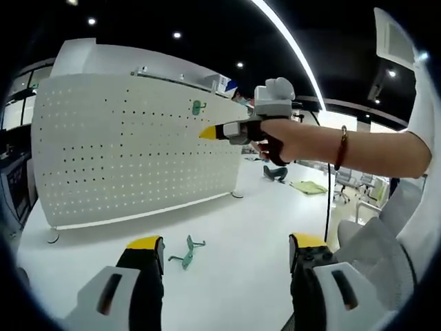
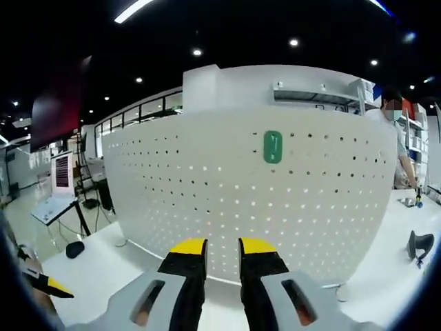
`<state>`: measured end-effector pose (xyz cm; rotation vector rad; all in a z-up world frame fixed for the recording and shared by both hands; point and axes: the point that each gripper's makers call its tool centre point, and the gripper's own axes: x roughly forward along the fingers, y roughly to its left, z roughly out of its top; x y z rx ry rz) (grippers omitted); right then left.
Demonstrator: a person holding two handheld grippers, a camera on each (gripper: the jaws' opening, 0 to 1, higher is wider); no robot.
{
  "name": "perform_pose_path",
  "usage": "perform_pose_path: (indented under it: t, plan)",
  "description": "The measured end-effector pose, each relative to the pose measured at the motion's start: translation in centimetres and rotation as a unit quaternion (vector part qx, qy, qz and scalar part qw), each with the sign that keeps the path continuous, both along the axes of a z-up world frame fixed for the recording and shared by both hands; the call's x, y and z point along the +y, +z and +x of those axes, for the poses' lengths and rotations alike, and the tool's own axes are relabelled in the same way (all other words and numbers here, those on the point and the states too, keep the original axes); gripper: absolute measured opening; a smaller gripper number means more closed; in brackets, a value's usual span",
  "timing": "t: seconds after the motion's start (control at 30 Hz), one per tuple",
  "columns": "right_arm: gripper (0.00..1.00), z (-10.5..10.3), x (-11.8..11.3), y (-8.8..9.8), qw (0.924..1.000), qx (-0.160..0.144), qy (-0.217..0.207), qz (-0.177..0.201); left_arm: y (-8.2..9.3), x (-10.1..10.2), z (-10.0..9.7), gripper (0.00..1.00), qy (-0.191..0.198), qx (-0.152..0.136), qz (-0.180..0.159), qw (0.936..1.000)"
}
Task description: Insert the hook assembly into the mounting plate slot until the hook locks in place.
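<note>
A white perforated mounting plate point(image 1: 138, 148) stands upright on the white table point(image 1: 248, 227). One green hook point(image 1: 198, 107) sits on its upper right part; in the right gripper view that hook point(image 2: 273, 147) lies straight ahead on the plate point(image 2: 207, 186). A second green hook point(image 1: 187, 252) lies flat on the table, just ahead of my left gripper point(image 1: 227, 245) and nearer its left jaw. The left gripper is open with nothing between its jaws. A hand holds my right gripper point(image 1: 208, 132) close to the plate below the mounted hook. My right gripper point(image 2: 223, 248) has its jaws nearly together, holding nothing.
The plate rests on small round feet point(image 1: 52, 236). A dark object point(image 1: 275, 172) and a green mat point(image 1: 308, 186) lie farther back on the table. A person point(image 2: 398, 138) stands beyond the plate's right end. A black stand point(image 2: 420, 245) sits at right.
</note>
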<state>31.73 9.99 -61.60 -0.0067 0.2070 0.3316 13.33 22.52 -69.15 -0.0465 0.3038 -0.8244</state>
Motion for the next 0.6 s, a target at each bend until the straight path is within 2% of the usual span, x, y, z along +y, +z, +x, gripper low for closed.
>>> perform_pose_path:
  t: [0.2, 0.4, 0.6]
  plan:
    - [0.18, -0.5, 0.2, -1.2, 0.9999, 0.009, 0.009, 0.003, 0.3, -0.1, 0.1, 0.76, 0.0, -0.004, 0.005, 1.0]
    - [0.23, -1.9, 0.4, -2.0, 0.9998, 0.013, 0.014, -0.009, 0.6, 0.4, 0.3, 0.75, 0.014, -0.003, 0.005, 0.9999]
    - [0.26, -4.0, 0.9, -2.4, 0.9996, 0.018, 0.021, -0.01, 1.1, 0.8, -0.4, 0.75, 0.009, -0.005, 0.003, 0.9999]
